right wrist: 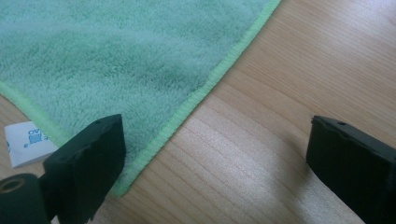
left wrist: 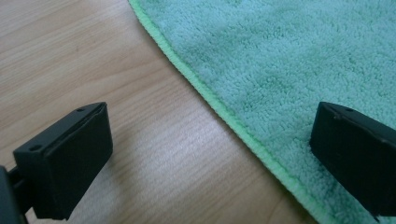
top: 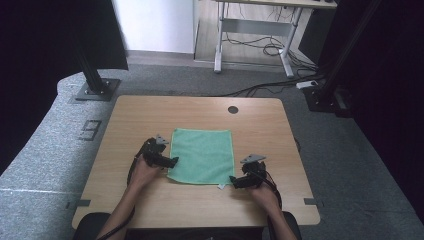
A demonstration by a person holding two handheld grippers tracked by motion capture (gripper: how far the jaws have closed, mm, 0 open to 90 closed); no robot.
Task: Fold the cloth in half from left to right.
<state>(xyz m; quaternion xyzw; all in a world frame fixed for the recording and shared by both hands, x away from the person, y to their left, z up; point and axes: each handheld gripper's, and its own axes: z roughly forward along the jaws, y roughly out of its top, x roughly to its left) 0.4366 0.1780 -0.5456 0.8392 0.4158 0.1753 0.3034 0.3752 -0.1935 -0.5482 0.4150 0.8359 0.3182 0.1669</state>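
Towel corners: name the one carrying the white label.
The near right corner of the green towel, beside the right hand-held gripper; its white label pokes out underneath.

Green towel (left wrist: 289, 60) spread flat over pale wooden worktop (left wrist: 93, 56), stitched edge running diagonally. Left gripper (left wrist: 212, 154) spread wide, straddling that edge. One of its black fingers (left wrist: 65, 163) above bare wood, the other above terry cloth.

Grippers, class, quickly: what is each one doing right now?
Left gripper: open, straddling the green cloth edge.
Right gripper: open, at the cloth's corner, holding nothing.
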